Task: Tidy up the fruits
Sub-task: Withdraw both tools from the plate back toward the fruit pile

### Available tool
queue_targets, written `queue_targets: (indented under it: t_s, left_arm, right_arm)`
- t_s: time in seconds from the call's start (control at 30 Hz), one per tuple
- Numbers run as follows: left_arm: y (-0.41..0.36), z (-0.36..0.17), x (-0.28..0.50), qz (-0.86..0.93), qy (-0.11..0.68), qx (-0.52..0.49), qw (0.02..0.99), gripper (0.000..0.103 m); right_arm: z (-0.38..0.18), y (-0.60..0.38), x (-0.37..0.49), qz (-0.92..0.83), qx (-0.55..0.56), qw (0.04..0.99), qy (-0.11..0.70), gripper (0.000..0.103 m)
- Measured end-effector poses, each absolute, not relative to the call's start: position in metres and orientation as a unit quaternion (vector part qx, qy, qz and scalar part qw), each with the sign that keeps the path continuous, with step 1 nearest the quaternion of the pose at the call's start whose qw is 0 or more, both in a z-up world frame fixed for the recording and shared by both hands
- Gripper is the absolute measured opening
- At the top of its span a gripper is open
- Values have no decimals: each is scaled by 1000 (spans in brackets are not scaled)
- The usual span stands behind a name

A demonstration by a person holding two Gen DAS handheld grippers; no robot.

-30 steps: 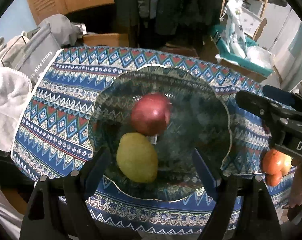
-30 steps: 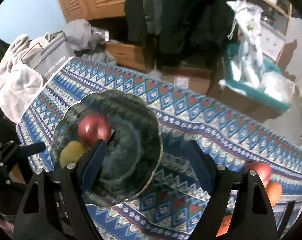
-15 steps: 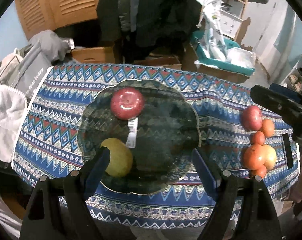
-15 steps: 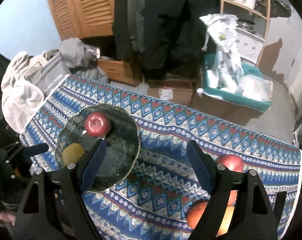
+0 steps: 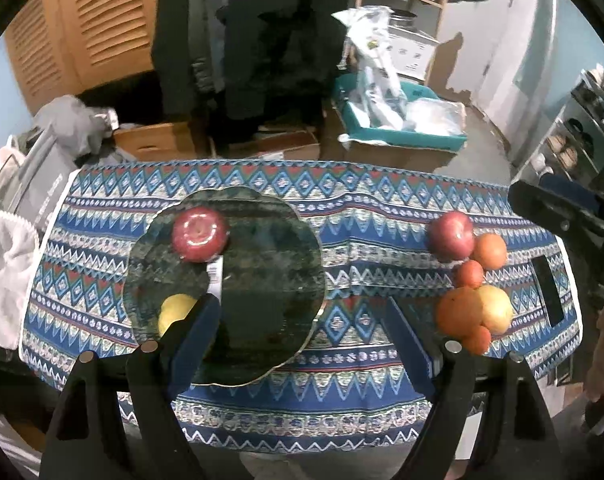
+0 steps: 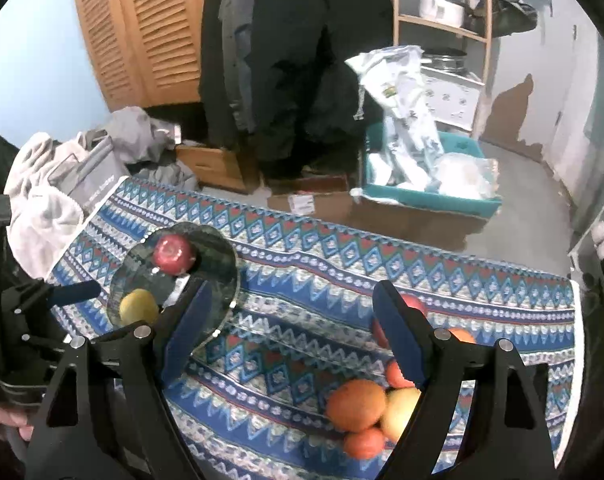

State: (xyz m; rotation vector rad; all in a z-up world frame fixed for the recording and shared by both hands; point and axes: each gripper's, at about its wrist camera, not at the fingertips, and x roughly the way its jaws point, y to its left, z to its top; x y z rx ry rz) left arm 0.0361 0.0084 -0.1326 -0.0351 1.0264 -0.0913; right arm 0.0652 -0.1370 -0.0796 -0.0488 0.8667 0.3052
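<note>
While the glass plate (image 5: pixel 262 240) carries just a red apple (image 5: pixel 199 233) at its far edge and a yellow fruit (image 5: pixel 174 312) at its near edge, between pick-ups, apparently. Well to the right of the plate, on the patterned cloth (image 5: pixel 366 216): the loose fruit pile (image 5: pixel 472 280), untouched. Above the near side of the plate, left gripper (image 5: pixel 302 324) spread, empty; nearer the pile, right gripper (image 6: pixel 288 324) spread, empty too. Next, probably: down onto one pile fruit, closing gently.

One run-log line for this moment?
plate: red apple, yellow fruit | loose fruit pile: on cloth, right | left gripper: open, empty | right gripper: open, empty
</note>
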Motion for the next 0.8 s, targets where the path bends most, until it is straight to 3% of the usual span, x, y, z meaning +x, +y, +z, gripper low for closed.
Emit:
queue_targets:
  t_s: [0.8]
  left_arm:
    - [-98,-139,34,-134,495,56,857,85]
  right_arm:
    - [-83,-237,24,66,4,904,422,83]
